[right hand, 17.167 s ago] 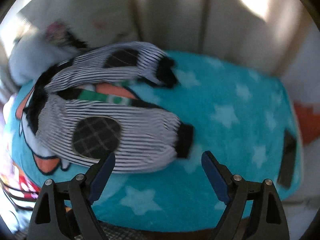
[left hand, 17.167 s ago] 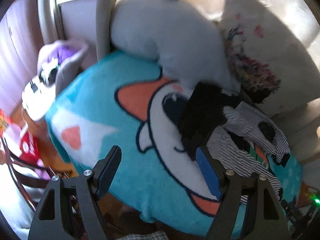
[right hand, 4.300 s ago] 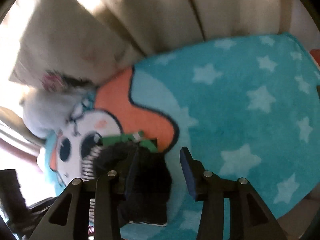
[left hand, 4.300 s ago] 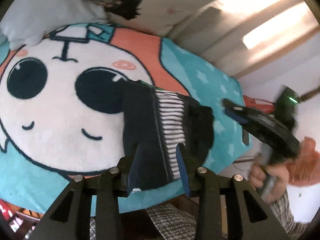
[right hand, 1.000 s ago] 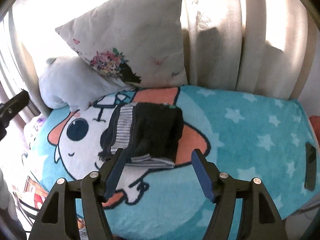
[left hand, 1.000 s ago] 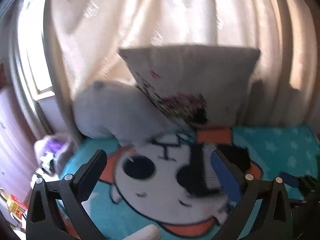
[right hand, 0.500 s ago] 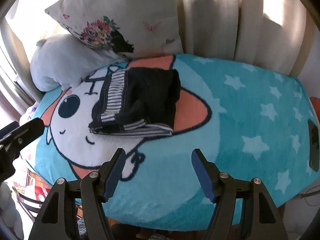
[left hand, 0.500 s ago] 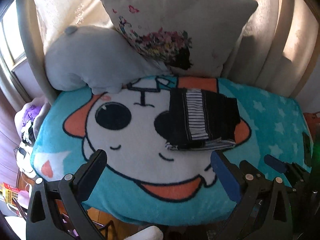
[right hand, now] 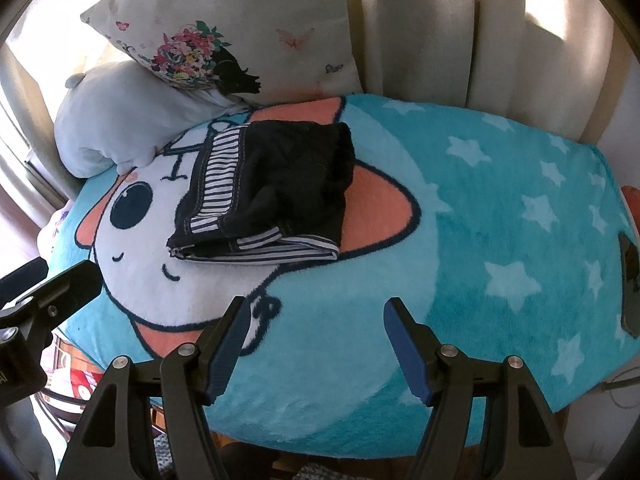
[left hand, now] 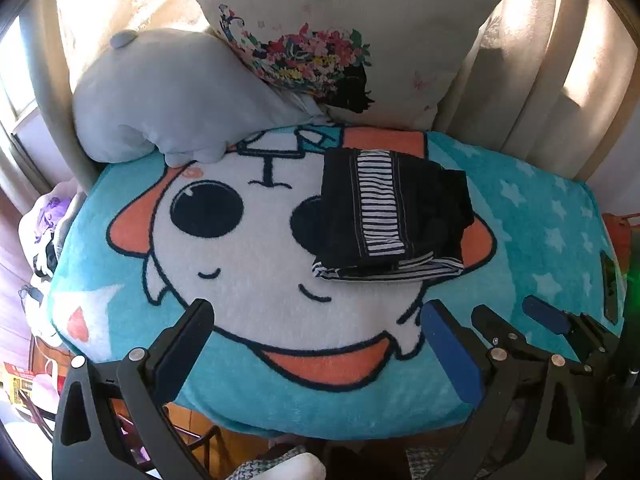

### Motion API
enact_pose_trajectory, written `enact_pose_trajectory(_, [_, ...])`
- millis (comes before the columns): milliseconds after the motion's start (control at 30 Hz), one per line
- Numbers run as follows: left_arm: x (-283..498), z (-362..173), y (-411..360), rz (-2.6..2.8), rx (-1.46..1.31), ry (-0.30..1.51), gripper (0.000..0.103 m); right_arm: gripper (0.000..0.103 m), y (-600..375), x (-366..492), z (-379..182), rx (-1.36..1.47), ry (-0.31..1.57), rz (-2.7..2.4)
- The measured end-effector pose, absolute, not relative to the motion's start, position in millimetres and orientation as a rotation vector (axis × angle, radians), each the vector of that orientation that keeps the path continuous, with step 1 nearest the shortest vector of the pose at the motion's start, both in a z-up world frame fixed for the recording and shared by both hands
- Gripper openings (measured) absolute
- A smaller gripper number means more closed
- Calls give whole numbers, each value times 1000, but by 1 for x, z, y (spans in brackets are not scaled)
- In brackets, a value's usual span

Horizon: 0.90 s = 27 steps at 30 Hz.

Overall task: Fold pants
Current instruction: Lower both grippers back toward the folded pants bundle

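Observation:
The pants point(left hand: 394, 214) lie folded into a compact black and striped bundle on the turquoise cartoon blanket point(left hand: 256, 392); they also show in the right wrist view point(right hand: 268, 196). My left gripper point(left hand: 316, 332) is open and empty, held back over the blanket's front edge, well short of the pants. My right gripper point(right hand: 316, 332) is open and empty too, near the front edge; it shows in the left wrist view point(left hand: 516, 320) at the lower right. The left gripper's finger point(right hand: 60, 292) shows at the left edge of the right wrist view.
A floral cushion point(left hand: 340, 36) and a pale grey plush pillow point(left hand: 168, 96) lean against the curtain point(right hand: 460, 28) at the back. A dark phone-like object point(right hand: 630, 292) lies at the blanket's right edge. Clutter sits on the floor at left point(left hand: 40, 232).
Both grippers have pulled back a little more from the folded pants and stay open. The pants have not moved.

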<state>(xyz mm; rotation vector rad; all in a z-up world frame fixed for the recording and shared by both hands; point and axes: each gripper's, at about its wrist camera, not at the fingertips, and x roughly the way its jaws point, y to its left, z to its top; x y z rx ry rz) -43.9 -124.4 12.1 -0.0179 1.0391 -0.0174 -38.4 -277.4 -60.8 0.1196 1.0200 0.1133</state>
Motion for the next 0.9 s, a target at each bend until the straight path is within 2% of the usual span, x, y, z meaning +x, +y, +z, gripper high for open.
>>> enact_pose_trajectory(200, [-37, -1, -129, -18, -16, 1078, 103, 74, -282, -34, -67, 135, 1035, 114])
enact_pose_trajectory(400, [-27, -49, -126, 22, -22, 1207, 103, 74, -296, -27, -72, 162, 1047, 109])
enact_pose_trajectory(500, [-26, -64, -126, 39, -10, 1228, 98, 74, -302, -23, -75, 172, 1056, 110])
enact_pose_trajectory(633, [-27, -88, -120, 55, -35, 1321, 67, 74, -309, -19, -81, 196, 1070, 119])
enact_pose_trajectory(733, [-30, -90, -112, 48, -99, 1330, 63, 74, -313, -16, -84, 221, 1066, 131])
enact_pose_trajectory(800, [-33, -87, -108, 49, -109, 1338, 52, 74, -317, -14, -83, 250, 1051, 142])
enact_pose_trajectory(867, [-36, -84, -103, 37, -134, 1353, 37, 74, -323, -9, -81, 298, 1029, 159])
enact_pose_trajectory(900, [-36, -81, -100, 27, -152, 1361, 36, 74, -327, -5, -80, 326, 1018, 171])
